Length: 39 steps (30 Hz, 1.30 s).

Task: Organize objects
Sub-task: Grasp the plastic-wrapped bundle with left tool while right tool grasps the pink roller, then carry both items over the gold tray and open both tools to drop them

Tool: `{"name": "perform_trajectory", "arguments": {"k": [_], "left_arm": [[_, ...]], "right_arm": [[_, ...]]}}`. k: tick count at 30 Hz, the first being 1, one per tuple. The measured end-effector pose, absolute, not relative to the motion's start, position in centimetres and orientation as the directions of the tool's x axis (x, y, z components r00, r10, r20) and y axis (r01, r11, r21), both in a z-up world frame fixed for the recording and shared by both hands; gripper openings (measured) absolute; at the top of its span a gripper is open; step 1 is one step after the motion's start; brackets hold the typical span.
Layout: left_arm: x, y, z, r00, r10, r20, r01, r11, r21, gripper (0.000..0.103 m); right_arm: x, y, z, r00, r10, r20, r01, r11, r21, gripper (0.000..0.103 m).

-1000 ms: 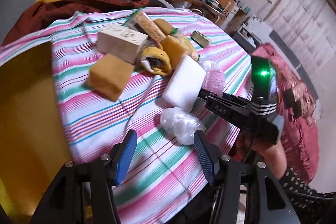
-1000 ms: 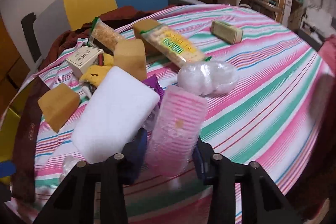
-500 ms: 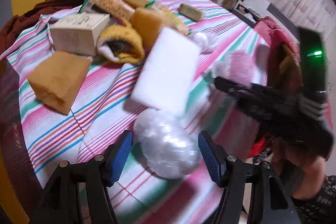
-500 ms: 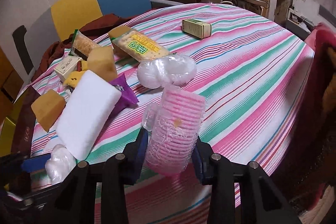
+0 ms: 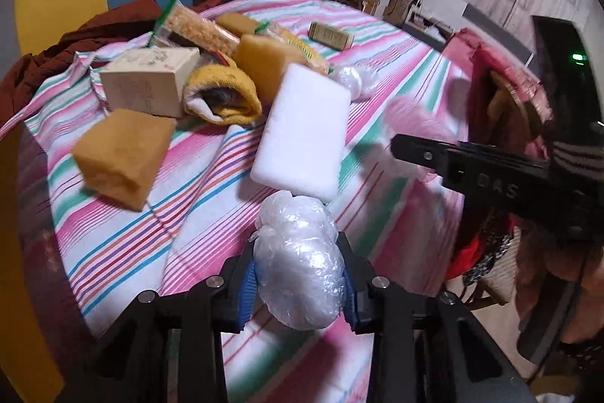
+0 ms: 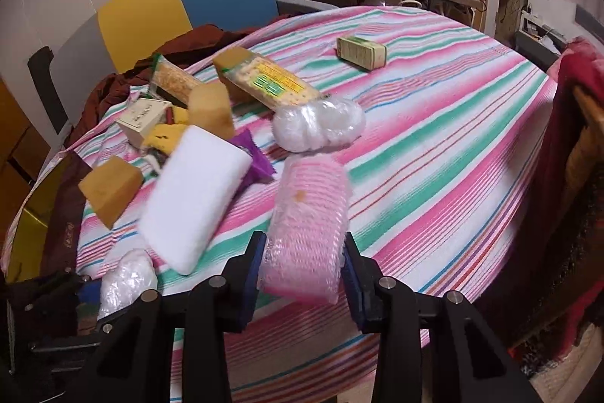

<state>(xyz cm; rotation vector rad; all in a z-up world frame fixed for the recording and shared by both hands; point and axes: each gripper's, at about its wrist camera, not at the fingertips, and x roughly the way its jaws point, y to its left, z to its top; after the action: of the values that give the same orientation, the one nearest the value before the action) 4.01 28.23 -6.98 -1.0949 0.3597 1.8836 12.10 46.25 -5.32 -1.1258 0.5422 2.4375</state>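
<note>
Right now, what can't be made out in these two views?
- Left wrist view: pink pack in the right gripper is motion-blurred.
- Both views: contents of the clear bag in the left gripper, hidden by crinkled plastic.
- Right wrist view: print on the small green box, too small.

"DAS" stands on the right tool.

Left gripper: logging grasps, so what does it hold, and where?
The left gripper is shut on the clear plastic bundle, pads pressing its two sides near the lower end.
</note>
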Motion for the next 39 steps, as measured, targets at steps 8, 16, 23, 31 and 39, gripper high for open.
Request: {"name": "perform_trajectory", "arguments": {"k": [8, 16, 23, 31, 39], "left_arm": [[3.3, 22.1, -3.8, -0.292, 0.59, -0.753, -0.767, -0.614, -0.184, 0.036], [0.7, 15.5, -1.4, -0.396, 0.596, -0.699, -0.647, -0.721, -0.249, 0.036], [-1.1, 10.4, -1.3, -0.499, 0.515, -0.697, -0.525, -0.82, -0.23, 0.036], [-3.1, 4.6, -3.5, -0.538, 0.413, -0.734, -0.362, -0.9, -0.241, 0.036], [-3.8, 0.5, -5.0, -0.547, 0.339, -0.765, -0.27, -0.937, -0.222, 0.036]], "right_arm": [[11.3, 43.8, -3.4, -0.638, 0.182, -0.748, -0.493, -0.843, 0.215, 0.037], [9.3, 40.2, -0.3, -0.713, 0.126, -0.69, -0.405, -0.877, 0.259, 0.037], [6.3, 34.7, 2.3, -0.772, -0.031, -0.634, -0.231, -0.917, 0.326, 0.037], [2.6, 27.0, 2.1, -0.734, -0.227, -0.64, -0.011, -0.938, 0.346, 0.037], [-0.2, 20.1, 0.0, -0.628, -0.354, -0.693, 0.139, -0.927, 0.348, 0.037]]}}
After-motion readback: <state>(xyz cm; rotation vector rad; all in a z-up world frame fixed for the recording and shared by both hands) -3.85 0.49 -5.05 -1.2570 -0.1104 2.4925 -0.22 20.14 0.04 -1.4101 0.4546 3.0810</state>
